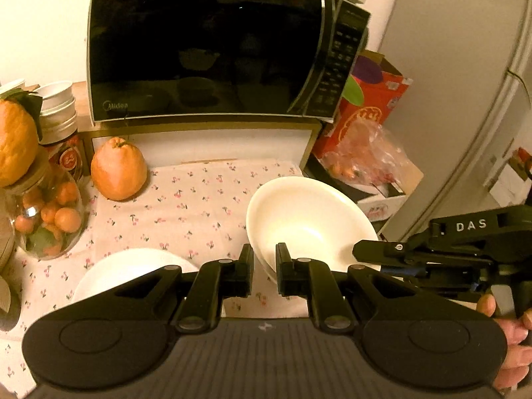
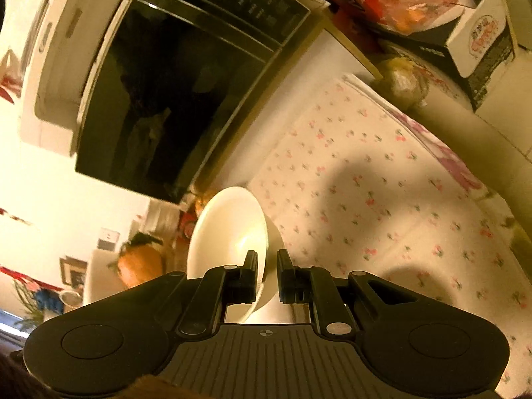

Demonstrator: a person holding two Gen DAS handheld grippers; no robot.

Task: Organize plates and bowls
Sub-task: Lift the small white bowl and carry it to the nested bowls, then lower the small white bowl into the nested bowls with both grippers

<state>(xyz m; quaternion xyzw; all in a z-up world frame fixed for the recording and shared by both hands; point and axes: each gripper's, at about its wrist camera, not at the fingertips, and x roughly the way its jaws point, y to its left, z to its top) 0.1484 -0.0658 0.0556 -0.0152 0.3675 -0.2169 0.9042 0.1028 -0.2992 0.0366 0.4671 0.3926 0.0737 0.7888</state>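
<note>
White round ceramic bowl, glossy and deep, is off the cloth and tilted, carried by both grippers at once. In the left wrist view the left gripper has its black fingers drawn together on the bowl's near rim at about 6 o'clock of the bowl, one finger inside the wall and one outside. The right gripper comes in from 3 o'clock in that view and appears to pinch the rim on the bowl's right side. In the right wrist view the same bowl stands almost on edge, with the right gripper's fingers closed on its rim, the hollow opening toward 10 o'clock.

Near the left gripper, at 8 o'clock and partly hidden under its linkage, lies a second white round dish on the cherry-print tablecloth; whether it is a plate or a shallow bowl I cannot tell. This is the relation that matters: the resting dish lies down and to the left of the carried bowl, nearer the left hand than the right, so stacking would likely mean moving toward 8 o'clock and levelling the rim.

Farther off, an orange knobbly citrus fruit sits at 10 o'clock, and the black-fronted microwave oven fills 12 o'clock.
</note>
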